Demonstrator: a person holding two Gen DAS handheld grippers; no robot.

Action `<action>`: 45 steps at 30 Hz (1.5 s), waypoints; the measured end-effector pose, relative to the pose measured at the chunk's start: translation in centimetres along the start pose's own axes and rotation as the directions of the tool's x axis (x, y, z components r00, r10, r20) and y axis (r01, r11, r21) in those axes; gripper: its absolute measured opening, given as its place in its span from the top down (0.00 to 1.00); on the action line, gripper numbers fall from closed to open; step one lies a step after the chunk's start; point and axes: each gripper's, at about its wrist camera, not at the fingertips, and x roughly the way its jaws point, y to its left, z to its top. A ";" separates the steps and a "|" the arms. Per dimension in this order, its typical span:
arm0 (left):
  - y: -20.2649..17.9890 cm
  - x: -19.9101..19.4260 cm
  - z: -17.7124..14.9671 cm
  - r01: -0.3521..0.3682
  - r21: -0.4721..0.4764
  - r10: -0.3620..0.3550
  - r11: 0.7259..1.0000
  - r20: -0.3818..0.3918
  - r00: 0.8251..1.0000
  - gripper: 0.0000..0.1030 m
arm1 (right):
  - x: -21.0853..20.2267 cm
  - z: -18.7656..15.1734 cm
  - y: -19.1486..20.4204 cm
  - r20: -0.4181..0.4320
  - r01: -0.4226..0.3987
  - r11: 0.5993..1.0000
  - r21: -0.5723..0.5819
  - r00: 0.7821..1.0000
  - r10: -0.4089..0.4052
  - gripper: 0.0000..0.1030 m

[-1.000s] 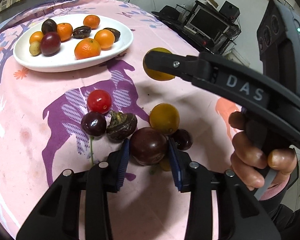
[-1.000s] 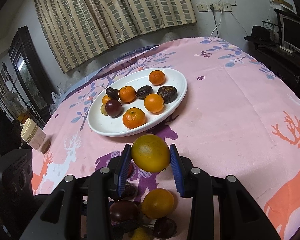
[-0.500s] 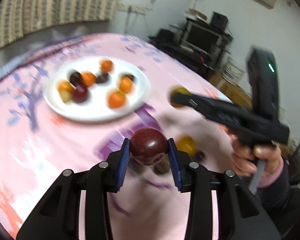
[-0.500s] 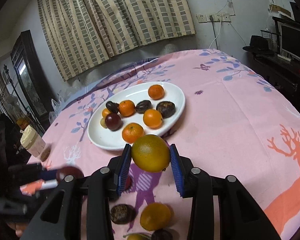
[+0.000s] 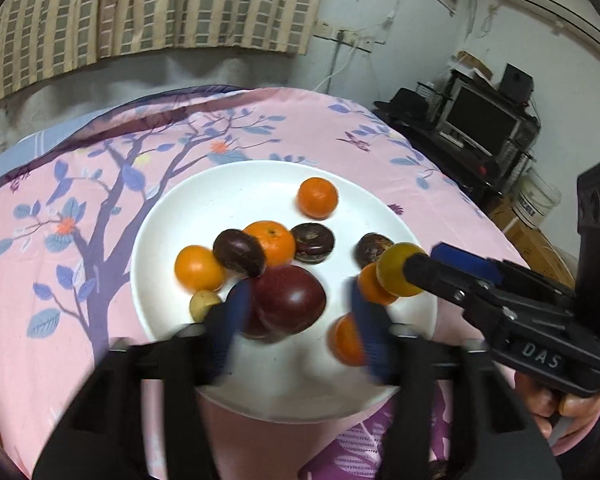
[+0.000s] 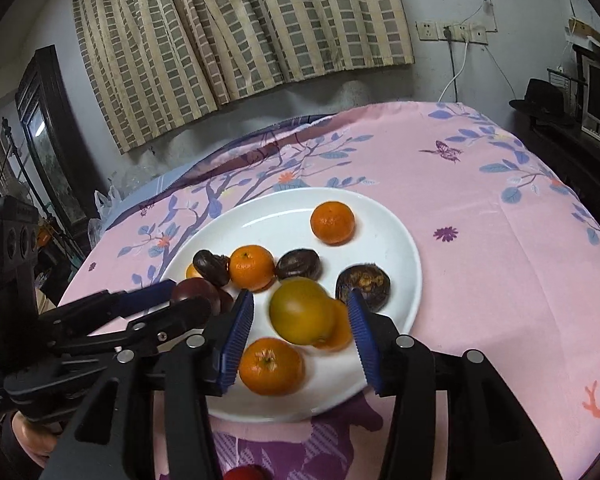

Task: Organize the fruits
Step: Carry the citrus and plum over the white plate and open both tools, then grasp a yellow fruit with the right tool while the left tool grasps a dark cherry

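**A:** Left view first. What's the left gripper (image 5: pixel 300 300) doing?

**B:** It's over the near half of the white plate (image 5: pixel 220 192). Its jaws are spread wider than the dark red plum (image 5: pixel 290 304) between them. The plum is near the left pad, with a clear gap to the right one. It's blurred, so I can't tell if it is touching the plate yet.

**A:** How would the plum handle?

**B:** My guess is smooth-skinned, firm and light, and it bruises if squeezed. I'd pinch it across its widest part, and gently. Being round, it may roll into the mandarins (image 5: pixel 274 242) and the dark wrinkled fruits (image 5: pixel 312 242) just behind it.

**A:** And the right view?

**B:** The right gripper (image 6: pixel 300 300) hangs over the plate's near right side, jaws also apart. A yellow-orange fruit (image 6: pixel 300 310) sits between the blue pads, and neither one presses on it. It overlaps a mandarin right behind it, and another mandarin (image 6: pixel 271 366) lies just below.

**A:** Is that one any different to handle?

**B:** It looks a bit larger and likely heavier, with a tougher rind that gives the ribbed pads more grip. It's round too, so it should be let go low over a bare patch. The rest of the table (image 6: pixel 480 240) is pink cloth, and one red fruit (image 6: pixel 244 473) shows at the bottom edge.
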 end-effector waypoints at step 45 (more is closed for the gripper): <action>-5.8 -4.9 -11.9 0.127 0.100 -0.111 0.987 -0.154 0.982 0.55 | -7.8 -11.8 -3.7 -0.151 0.008 0.995 0.101 0.988 0.008 0.63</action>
